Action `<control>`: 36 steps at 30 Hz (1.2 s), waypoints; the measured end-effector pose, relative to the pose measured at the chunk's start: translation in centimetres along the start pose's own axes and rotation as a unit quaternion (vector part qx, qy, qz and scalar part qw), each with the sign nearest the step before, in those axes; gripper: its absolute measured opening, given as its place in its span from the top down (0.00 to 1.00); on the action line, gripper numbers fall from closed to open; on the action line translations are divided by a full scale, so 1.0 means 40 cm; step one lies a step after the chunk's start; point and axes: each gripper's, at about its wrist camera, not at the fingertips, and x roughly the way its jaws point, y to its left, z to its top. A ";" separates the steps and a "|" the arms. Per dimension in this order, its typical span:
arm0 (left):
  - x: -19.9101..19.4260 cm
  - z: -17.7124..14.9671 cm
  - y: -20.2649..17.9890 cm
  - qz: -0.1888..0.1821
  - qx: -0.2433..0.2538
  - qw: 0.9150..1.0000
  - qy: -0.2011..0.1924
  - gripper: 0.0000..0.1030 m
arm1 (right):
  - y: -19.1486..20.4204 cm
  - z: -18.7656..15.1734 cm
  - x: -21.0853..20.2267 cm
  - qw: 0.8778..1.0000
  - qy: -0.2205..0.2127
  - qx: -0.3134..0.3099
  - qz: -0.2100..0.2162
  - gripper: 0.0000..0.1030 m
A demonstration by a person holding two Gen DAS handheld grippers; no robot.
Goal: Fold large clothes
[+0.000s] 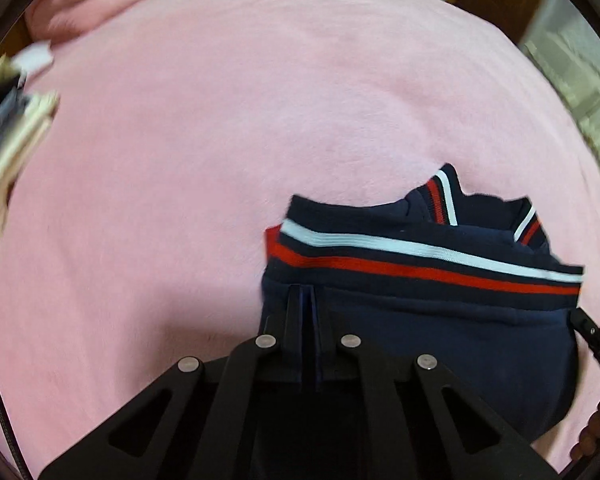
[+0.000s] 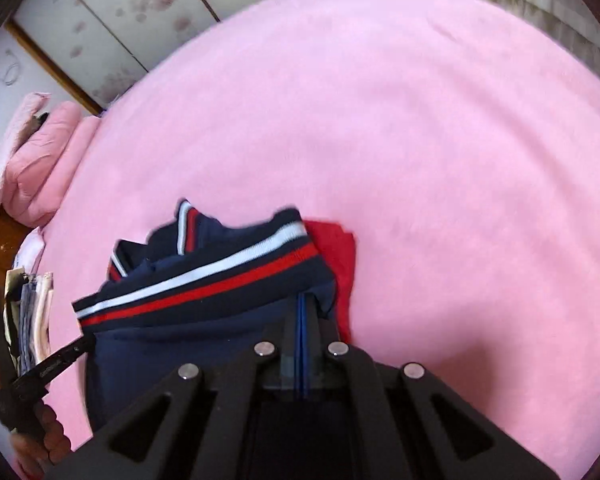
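Note:
A navy garment with a white and red striped ribbed band is folded into a bundle and held between both grippers above the pink bed. My left gripper is shut on its left side, fingers pinched on the navy cloth below the band. In the right wrist view my right gripper is shut on the garment at its right side, beside a red part. The striped collar sticks up behind the band. Each gripper shows at the edge of the other's view.
Pink pillows or folded bedding lie at the bed's far end. A stack of folded clothes sits at the bed's left edge, also in the left wrist view. A wardrobe stands behind the bed.

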 end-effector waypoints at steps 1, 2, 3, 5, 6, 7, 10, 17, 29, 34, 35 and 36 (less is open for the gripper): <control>-0.013 -0.005 0.001 -0.002 -0.004 1.000 -0.007 0.96 | 0.005 0.001 -0.019 1.000 -0.010 0.003 0.010 1.00; -0.029 -0.017 -0.004 -0.008 -0.002 1.000 -0.020 0.96 | 0.019 -0.001 -0.044 0.999 -0.023 0.004 0.043 1.00; -0.061 -0.032 -0.025 -0.025 0.006 0.999 -0.041 0.95 | 0.035 -0.007 -0.057 0.997 -0.028 0.003 0.077 1.00; -0.117 -0.051 -0.027 -0.077 0.016 0.996 -0.047 0.92 | 0.080 -0.030 -0.056 0.991 -0.006 -0.001 0.133 1.00; -0.120 -0.067 -0.051 -0.125 0.016 0.992 -0.032 0.90 | 0.106 -0.042 -0.043 0.989 0.012 -0.003 0.148 1.00; -0.110 -0.083 -0.076 -0.169 0.012 0.986 -0.003 0.90 | 0.125 -0.060 -0.025 0.987 0.031 -0.006 0.161 1.00; -0.064 -0.135 -0.127 -0.185 0.004 0.981 0.054 0.90 | 0.174 -0.125 0.029 0.981 0.084 -0.005 0.176 1.00; -0.012 -0.190 -0.072 -0.120 -0.026 0.990 0.064 0.98 | 0.068 -0.138 0.021 0.987 0.108 0.025 0.114 1.00; -0.092 -0.210 0.041 -0.090 -0.080 0.993 0.015 0.97 | -0.010 -0.088 -0.145 0.998 0.011 0.007 0.062 1.00; -0.062 -0.255 -0.109 -0.214 -0.094 0.970 0.063 0.95 | 0.105 -0.168 -0.063 0.974 0.097 0.034 0.204 1.00; -0.048 -0.269 -0.129 -0.212 -0.091 0.970 0.074 0.95 | 0.133 -0.184 -0.043 0.973 0.113 0.026 0.202 1.00; -0.026 -0.285 -0.150 -0.201 -0.089 0.972 0.086 0.95 | 0.150 -0.198 -0.028 0.973 0.122 0.015 0.194 1.00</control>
